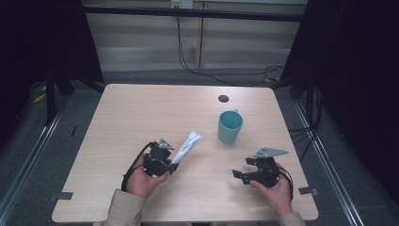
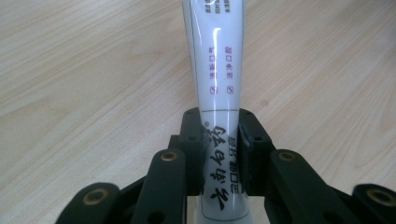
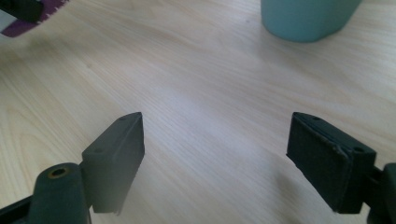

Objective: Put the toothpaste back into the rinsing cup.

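Square, light wood-grain tabletop [image 1: 141, 113] with rounded corners, standing on grey carpeted floor [image 1: 150, 75]. Right of centre and toward the far side, 1 teal plastic cup [image 1: 230, 126] upright on the surface, a small handle on its far side. Just beyond the cup, 1 small dark round spot [image 1: 223, 98] set flat in the wood. At the near left and near right edges, 2 grey tape strips [image 1: 64, 195] stuck across the border.

The mug [image 1: 230, 126] is sitting right of the table's [image 1: 141, 108] center, with the tube [image 1: 187, 146] lying just left of it, nearer the front edge.
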### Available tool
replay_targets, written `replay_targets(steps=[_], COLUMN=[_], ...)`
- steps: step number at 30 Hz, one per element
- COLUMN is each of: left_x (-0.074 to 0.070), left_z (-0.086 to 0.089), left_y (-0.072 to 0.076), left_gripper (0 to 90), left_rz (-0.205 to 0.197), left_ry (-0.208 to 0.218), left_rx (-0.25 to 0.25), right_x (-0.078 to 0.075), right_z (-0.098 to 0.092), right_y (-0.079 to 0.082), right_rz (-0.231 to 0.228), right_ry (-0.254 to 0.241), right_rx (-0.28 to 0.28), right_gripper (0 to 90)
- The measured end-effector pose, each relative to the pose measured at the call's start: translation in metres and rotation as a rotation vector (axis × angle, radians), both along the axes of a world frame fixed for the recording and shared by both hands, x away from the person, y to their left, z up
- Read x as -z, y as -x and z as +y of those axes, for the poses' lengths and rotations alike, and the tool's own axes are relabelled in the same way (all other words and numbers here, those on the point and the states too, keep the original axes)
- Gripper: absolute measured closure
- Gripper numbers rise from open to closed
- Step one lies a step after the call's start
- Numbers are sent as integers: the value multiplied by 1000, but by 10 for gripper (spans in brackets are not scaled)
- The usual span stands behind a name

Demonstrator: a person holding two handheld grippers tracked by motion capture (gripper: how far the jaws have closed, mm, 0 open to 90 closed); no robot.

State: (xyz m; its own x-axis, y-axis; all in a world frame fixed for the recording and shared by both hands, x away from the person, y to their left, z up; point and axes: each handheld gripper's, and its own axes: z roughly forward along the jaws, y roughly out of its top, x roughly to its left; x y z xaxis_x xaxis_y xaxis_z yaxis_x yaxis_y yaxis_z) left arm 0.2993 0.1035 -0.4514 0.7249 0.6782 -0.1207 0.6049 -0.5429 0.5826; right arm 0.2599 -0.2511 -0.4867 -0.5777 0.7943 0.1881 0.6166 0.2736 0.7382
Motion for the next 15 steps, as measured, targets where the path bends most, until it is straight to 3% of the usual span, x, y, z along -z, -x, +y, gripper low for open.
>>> replay_targets(steps=[3, 13, 15], left_x=[-1, -5, -7], left_z=[0, -5, -6], left_y=[0, 1, 2], left_gripper=[750, 751, 752], left_rz=[-3, -20, -23], left_ry=[2, -1, 6], left_rx=[3, 15, 17], right_x=[-4, -19, -23], right_z=[7, 27, 32], right_y=[-4, -15, -19], right_rz=[8, 14, 21], right_ry=[-25, -33, -61], right_rx=[-19, -69, -85], right_gripper=[212, 239, 245])
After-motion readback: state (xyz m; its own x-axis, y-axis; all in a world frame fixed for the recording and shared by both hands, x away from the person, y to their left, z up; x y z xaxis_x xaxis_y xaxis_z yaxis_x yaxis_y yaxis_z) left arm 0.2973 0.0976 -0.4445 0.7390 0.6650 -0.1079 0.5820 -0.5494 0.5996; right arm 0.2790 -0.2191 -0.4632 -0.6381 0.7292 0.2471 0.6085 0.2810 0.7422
